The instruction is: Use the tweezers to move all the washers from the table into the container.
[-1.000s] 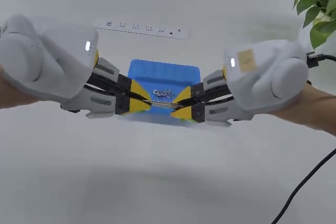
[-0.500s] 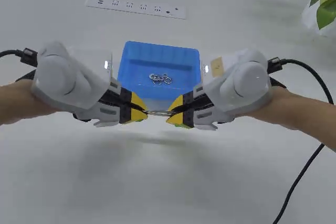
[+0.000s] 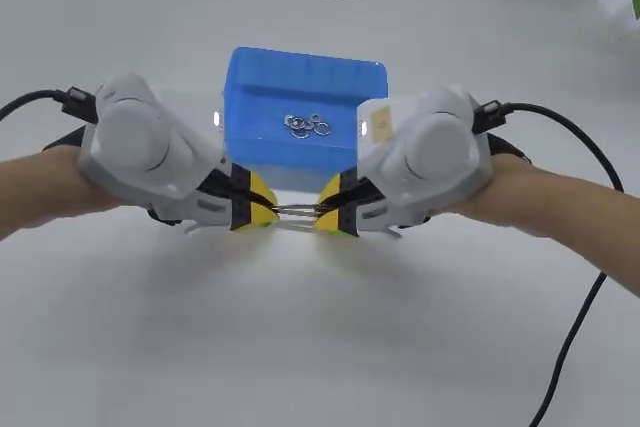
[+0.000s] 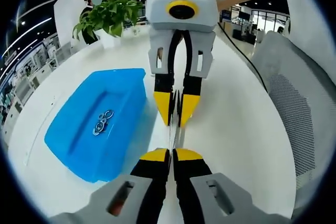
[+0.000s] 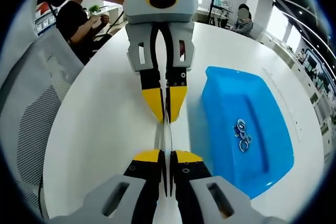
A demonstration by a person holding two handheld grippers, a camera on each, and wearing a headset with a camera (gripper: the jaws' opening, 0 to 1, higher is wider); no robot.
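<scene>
White tabletop (image 3: 320,347) carries the blue container (image 3: 250,77), with the washers (image 3: 306,125) clustered inside it. On its near side the left gripper (image 3: 262,212) and right gripper (image 3: 325,217) face tip to tip, each pinched narrow on what looks like the thin tweezers (image 3: 297,211) bridging them.

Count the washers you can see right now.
5, as best I can tell: the washers are all piled together, touching, in the middle of the blue container. They overlap and look tiny, so one may be hidden.
</scene>
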